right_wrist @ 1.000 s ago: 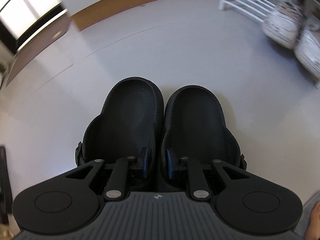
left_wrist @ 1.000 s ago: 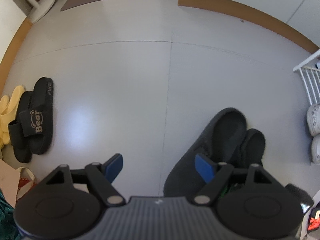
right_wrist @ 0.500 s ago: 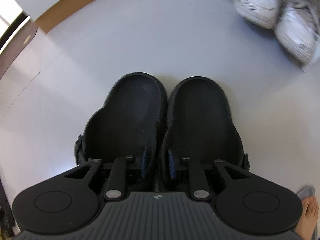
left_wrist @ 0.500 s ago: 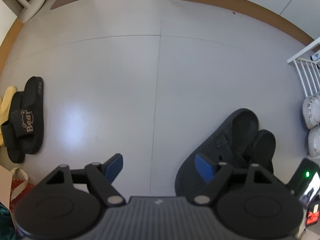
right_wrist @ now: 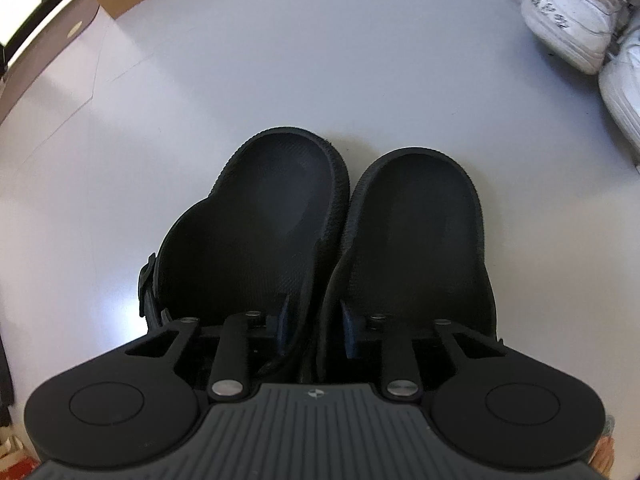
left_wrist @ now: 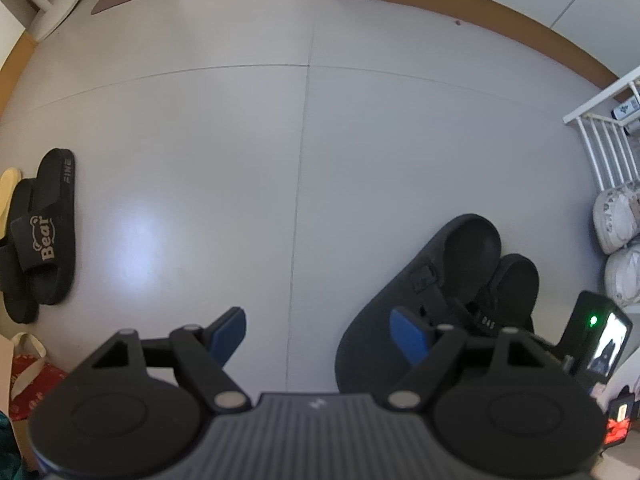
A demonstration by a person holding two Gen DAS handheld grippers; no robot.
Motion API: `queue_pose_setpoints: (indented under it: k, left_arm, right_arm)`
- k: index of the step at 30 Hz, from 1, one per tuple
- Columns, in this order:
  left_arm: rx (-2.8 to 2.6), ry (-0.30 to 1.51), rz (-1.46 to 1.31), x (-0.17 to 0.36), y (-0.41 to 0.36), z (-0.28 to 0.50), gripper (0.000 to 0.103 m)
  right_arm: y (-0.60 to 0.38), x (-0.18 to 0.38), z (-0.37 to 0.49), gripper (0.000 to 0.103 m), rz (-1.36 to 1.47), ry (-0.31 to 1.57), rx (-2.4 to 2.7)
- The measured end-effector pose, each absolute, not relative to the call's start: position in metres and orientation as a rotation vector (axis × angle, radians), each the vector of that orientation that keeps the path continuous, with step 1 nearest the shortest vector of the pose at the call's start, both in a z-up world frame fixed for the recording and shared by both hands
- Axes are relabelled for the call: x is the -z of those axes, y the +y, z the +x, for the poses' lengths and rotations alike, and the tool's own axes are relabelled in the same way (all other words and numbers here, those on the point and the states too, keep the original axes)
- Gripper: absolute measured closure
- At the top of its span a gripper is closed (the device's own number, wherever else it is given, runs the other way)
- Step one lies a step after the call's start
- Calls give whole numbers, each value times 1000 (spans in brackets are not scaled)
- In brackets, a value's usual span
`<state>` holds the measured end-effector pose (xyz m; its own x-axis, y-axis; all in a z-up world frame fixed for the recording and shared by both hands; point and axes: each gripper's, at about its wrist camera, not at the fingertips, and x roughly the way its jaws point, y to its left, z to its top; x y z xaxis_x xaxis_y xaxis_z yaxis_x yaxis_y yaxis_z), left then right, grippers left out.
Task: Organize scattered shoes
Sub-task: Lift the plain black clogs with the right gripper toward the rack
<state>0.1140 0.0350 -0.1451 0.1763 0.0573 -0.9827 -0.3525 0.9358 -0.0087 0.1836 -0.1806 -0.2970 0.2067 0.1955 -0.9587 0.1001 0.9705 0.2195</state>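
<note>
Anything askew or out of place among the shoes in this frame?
The black Bear slides overlap at an angle beside a yellow slipper, not paired neatly. The black clogs sit side by side; the white sneakers are near the rack.

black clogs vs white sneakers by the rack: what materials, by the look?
Black clogs: likely moulded foam or rubber, matte; one-piece shells with a fine pebbled texture and no seams. White sneakers: probably smooth leather or synthetic with rubber soles; stitched panels, laces, slight sheen, scuffed. Not certain from pictures alone.
</note>
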Motion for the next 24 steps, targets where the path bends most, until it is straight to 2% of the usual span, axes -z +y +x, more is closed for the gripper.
queue_pose_setpoints:
  k: [14,24]
  left_arm:
    - [-238,1298,-251,130,50,115,21]
    - [-139,1239,-261,107,37,103,21]
  right_arm:
    - [-231,280,166,80,393,1215,11]
    - [-254,223,150,82,447,1110,40]
